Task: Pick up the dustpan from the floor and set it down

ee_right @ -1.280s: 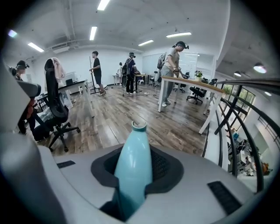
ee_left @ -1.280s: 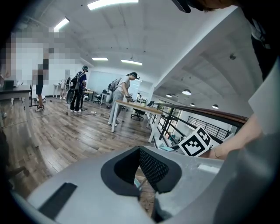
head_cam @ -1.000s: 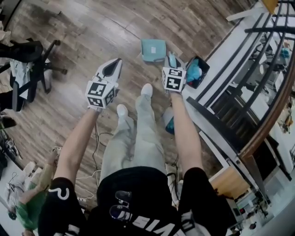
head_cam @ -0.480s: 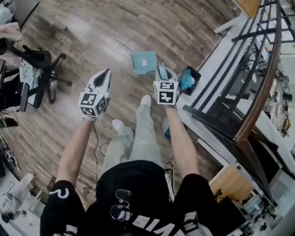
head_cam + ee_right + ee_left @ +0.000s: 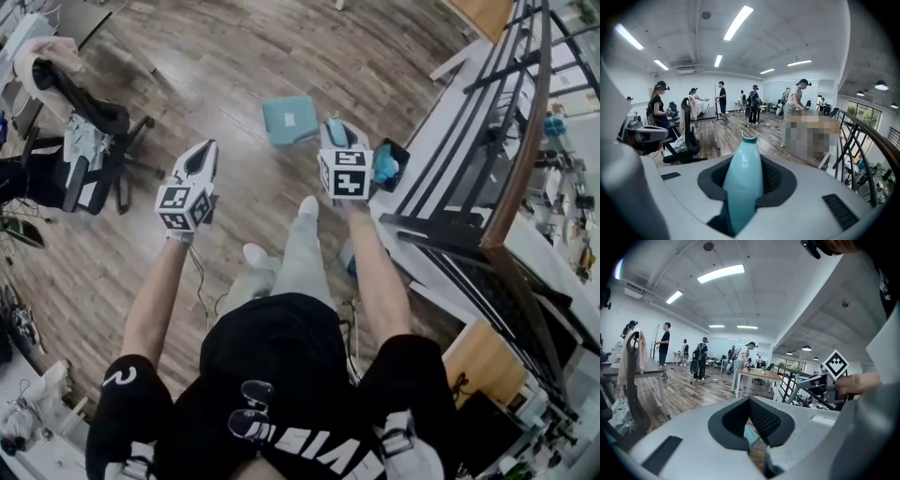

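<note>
The teal dustpan (image 5: pixel 289 120) hangs above the wooden floor, its flat pan pointing away from me. Its teal handle (image 5: pixel 743 185) runs up between the jaws of my right gripper (image 5: pixel 336 129), which is shut on it; the handle's open tip pokes out past the fingertips in the right gripper view. My left gripper (image 5: pixel 202 156) is held up to the left of the dustpan, apart from it. Its pads (image 5: pixel 764 420) meet at the tips with nothing between them. A sliver of the teal dustpan (image 5: pixel 751 436) shows below them.
A dark bin (image 5: pixel 388 165) with blue contents stands on the floor just right of the right gripper. A black railing (image 5: pixel 487 141) runs along the right. An office chair (image 5: pixel 89 141) draped with clothes stands at the left. Several people stand at tables in the distance (image 5: pixel 754 105).
Both grippers have risen as the person straightened up. The dustpan has come up with the right gripper and now hangs higher above the floor. The left gripper stays shut on nothing.
</note>
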